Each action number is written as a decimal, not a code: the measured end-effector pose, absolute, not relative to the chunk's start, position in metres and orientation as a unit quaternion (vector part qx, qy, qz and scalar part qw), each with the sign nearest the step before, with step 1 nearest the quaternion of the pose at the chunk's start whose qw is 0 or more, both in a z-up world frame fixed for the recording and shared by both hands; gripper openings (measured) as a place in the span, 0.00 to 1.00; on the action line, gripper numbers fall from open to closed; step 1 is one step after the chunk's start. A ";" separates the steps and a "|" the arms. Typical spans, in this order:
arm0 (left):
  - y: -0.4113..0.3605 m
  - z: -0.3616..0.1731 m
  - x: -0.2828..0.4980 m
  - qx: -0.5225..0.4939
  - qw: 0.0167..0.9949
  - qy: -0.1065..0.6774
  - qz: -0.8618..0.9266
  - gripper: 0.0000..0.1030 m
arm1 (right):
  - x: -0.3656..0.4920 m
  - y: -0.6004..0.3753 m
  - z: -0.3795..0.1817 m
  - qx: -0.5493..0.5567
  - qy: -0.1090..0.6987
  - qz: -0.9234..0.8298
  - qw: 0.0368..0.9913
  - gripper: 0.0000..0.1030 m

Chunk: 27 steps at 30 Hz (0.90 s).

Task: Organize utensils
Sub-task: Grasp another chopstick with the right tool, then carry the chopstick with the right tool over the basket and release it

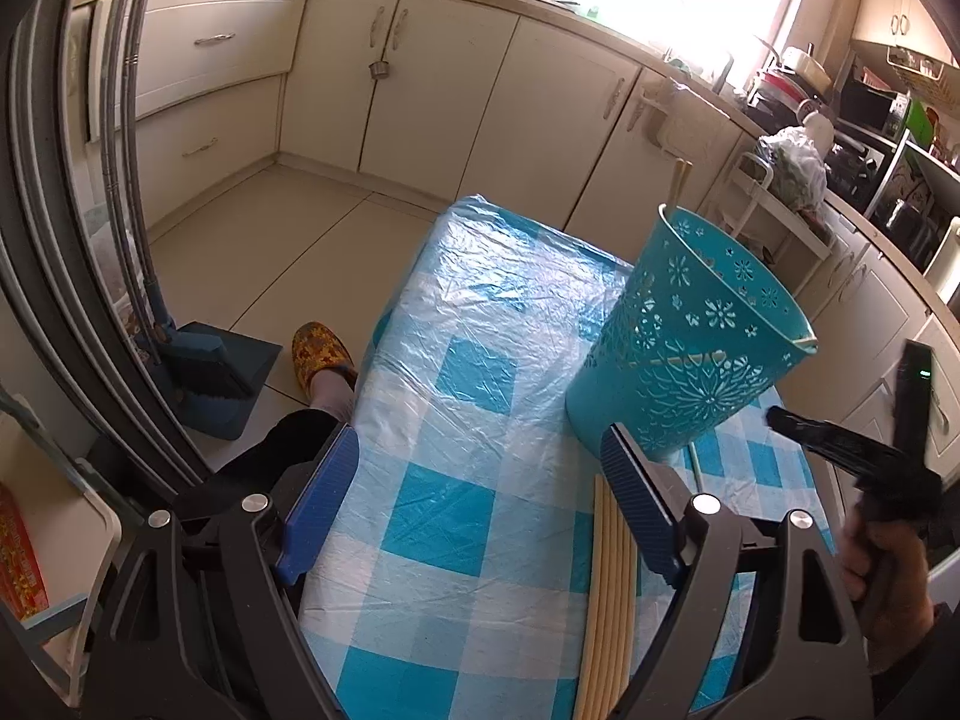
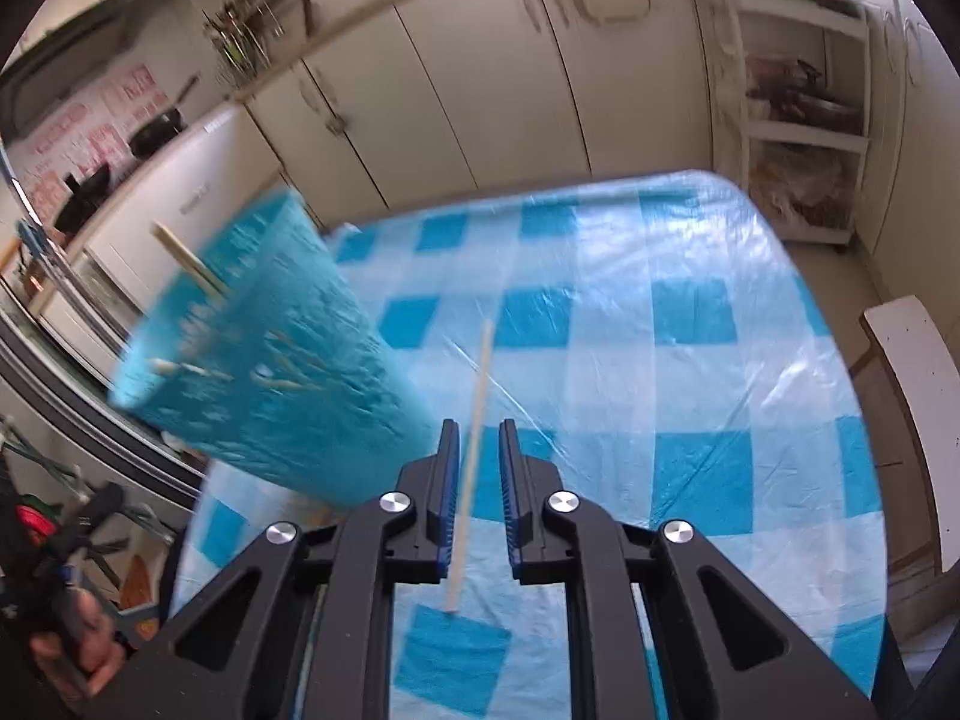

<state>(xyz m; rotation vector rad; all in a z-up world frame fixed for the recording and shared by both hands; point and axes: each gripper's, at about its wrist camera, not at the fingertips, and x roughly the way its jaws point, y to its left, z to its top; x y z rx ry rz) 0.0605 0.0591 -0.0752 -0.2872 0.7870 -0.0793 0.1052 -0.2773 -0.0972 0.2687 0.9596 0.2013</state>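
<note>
A turquoise perforated cup (image 1: 690,348) stands on the blue-checked table (image 1: 468,396), with chopsticks (image 1: 678,180) poking out of its top. My left gripper (image 1: 480,486) is open wide just in front of it, nothing between its fingers. A bundle of pale chopsticks (image 1: 606,600) lies by its right finger (image 1: 636,498). In the right wrist view the cup (image 2: 258,360) is blurred at left. My right gripper (image 2: 478,429) has its jaws a narrow gap apart. A single chopstick (image 2: 477,396) lies on the cloth (image 2: 660,360) in that gap, and the pads do not press it.
A person's hand (image 1: 888,570) holds the right gripper (image 1: 840,450) at the table's right side. A dustpan and brush (image 1: 210,372) and a slippered foot (image 1: 318,354) are on the floor at left. A white shelf cart (image 2: 798,120) and a white bench (image 2: 912,420) flank the table.
</note>
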 end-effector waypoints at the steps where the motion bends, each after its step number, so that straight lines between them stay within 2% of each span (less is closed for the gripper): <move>1: 0.058 -0.076 0.060 -0.137 0.913 0.382 -0.039 0.77 | 0.113 -0.274 -0.103 0.128 0.461 0.098 0.873 0.14; 2: 0.057 -0.076 0.060 -0.135 0.913 0.383 -0.038 0.77 | 0.120 -0.272 -0.107 0.125 0.461 0.099 0.873 0.16; 4: 0.058 -0.078 0.061 -0.133 0.912 0.387 -0.035 0.77 | 0.135 -0.264 -0.117 0.117 0.461 0.105 0.874 0.31; 5: 0.058 -0.080 0.062 -0.133 0.910 0.391 -0.032 0.77 | 0.142 -0.261 -0.120 0.113 0.462 0.108 0.873 0.34; 12: 0.057 -0.093 0.069 -0.121 0.902 0.414 -0.015 0.77 | 0.182 -0.254 -0.147 0.094 0.490 0.120 0.858 0.35; 15: 0.051 -0.097 0.073 -0.114 0.899 0.423 -0.014 0.77 | 0.184 -0.245 -0.147 0.041 0.488 0.121 0.864 0.32; 17: 0.047 -0.099 0.075 -0.109 0.898 0.426 -0.016 0.77 | 0.179 -0.236 -0.146 -0.026 0.485 0.110 0.867 0.22; 18: 0.045 -0.099 0.075 -0.108 0.898 0.427 -0.017 0.77 | 0.176 -0.234 -0.146 -0.043 0.482 0.109 0.869 0.09; 19: 0.043 -0.099 0.075 -0.107 0.898 0.427 -0.019 0.77 | 0.172 -0.235 -0.145 -0.048 0.482 0.112 0.868 0.07; 22: 0.036 -0.097 0.074 -0.102 0.899 0.426 -0.026 0.77 | 0.152 -0.250 -0.142 -0.037 0.479 0.108 0.870 0.05; 27: 0.035 -0.089 0.067 -0.100 0.902 0.418 -0.032 0.77 | 0.115 -0.295 -0.103 0.110 0.435 0.127 0.885 0.05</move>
